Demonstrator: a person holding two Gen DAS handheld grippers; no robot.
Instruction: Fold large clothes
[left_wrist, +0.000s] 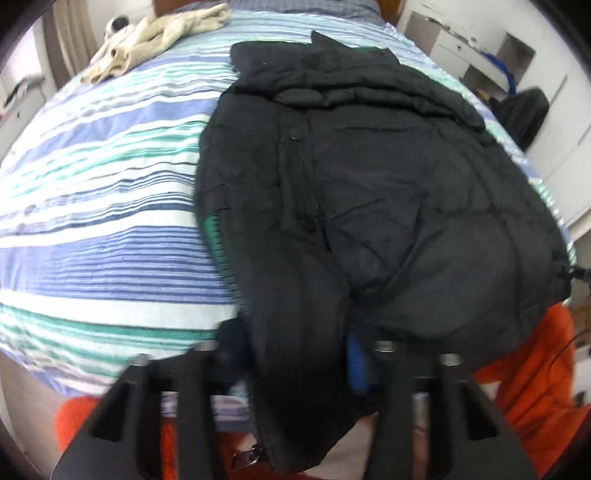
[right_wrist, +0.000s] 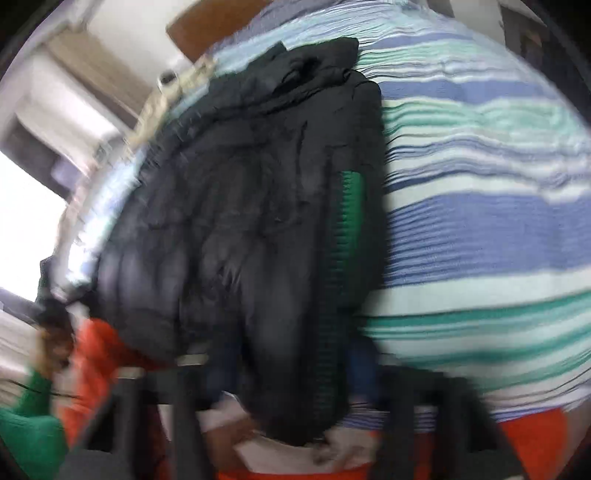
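Now you're mid-fold: the black jacket (left_wrist: 369, 177) lies on the striped bed (left_wrist: 92, 192), its near hem pinched in both the left gripper (left_wrist: 295, 354) and right gripper (right_wrist: 288, 369) jaws. Next, carry it forward evenly.

1. No words, labels, brand marks, numbers or signs can be read in either wrist view.
2. The black jacket (left_wrist: 369, 184), filling the frame from 12 to 6 o'clock, bears no legible mark.
3. The striped bedcover (left_wrist: 103, 206) at 9 o'clock carries stripes only.
4. The right wrist view is too blurred for fine print.
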